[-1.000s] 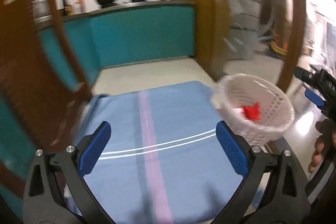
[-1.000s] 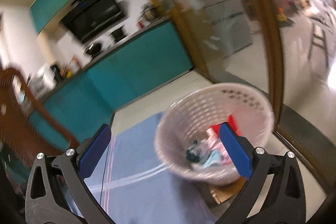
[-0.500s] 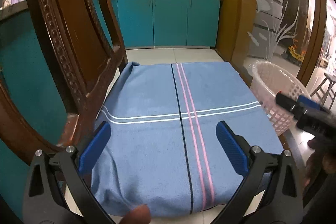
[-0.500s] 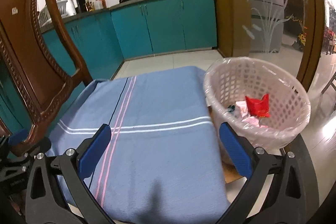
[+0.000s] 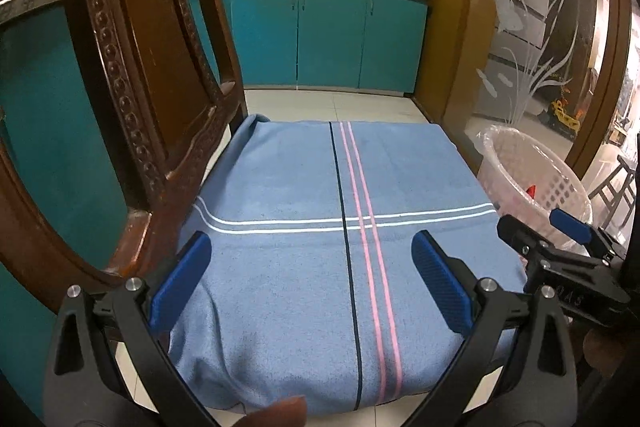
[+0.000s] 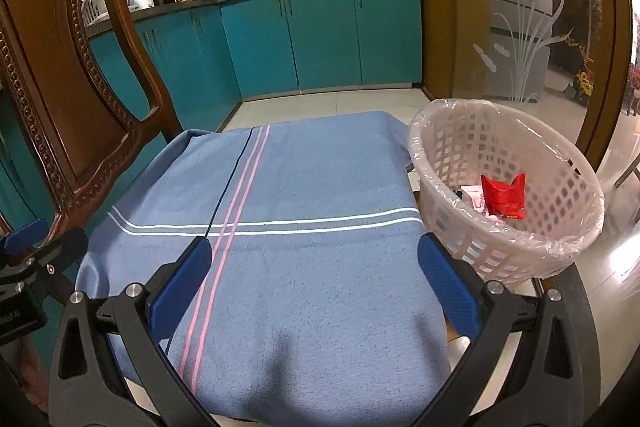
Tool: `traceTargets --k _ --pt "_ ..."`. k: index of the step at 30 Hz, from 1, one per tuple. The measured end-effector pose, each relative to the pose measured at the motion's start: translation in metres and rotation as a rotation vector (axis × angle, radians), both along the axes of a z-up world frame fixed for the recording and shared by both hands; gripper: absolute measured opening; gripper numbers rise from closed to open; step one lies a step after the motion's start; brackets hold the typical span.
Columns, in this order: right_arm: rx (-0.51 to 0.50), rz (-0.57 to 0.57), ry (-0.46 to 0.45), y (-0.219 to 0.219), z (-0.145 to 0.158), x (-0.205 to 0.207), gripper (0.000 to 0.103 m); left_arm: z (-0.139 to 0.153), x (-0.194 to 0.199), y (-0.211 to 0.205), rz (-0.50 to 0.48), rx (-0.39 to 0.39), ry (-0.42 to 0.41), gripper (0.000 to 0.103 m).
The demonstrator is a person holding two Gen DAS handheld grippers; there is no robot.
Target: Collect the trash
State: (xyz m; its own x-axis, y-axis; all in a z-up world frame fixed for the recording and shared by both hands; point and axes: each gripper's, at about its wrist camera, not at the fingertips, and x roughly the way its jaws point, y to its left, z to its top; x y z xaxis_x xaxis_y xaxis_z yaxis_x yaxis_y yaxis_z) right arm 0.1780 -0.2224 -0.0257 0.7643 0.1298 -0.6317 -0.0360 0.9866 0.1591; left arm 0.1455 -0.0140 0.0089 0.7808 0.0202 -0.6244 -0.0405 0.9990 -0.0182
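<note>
A white lattice basket [image 6: 472, 147] lined with clear plastic stands at the right edge of a blue striped cloth [image 6: 288, 211]. Inside it lie a red wrapper [image 6: 505, 194] and other pale scraps. The basket also shows in the left wrist view [image 5: 516, 167]. My left gripper [image 5: 311, 281] is open and empty above the near half of the cloth [image 5: 320, 227]. My right gripper [image 6: 314, 285] is open and empty above the cloth, left of the basket. The right gripper also shows at the right in the left wrist view [image 5: 560, 247]. No loose trash shows on the cloth.
A carved brown wooden chair [image 6: 68, 75] stands at the cloth's left side, also close in the left wrist view [image 5: 132, 87]. Teal kitchen cabinets [image 6: 320, 39] with pots line the back. A wood-framed etched glass partition [image 6: 520, 7] stands to the right.
Both views swung from the blurred, tilted look at the basket back to a level look across the cloth. Both grippers stayed open and empty.
</note>
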Motion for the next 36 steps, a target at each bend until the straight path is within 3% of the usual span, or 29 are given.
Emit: traceTargets --k 36 --pt "0.004 0.002 0.000 0.0007 -0.0014 -0.0005 0.100 -0.0023 0.0049 0.0011 0.009 0.002 0.009 0.100"
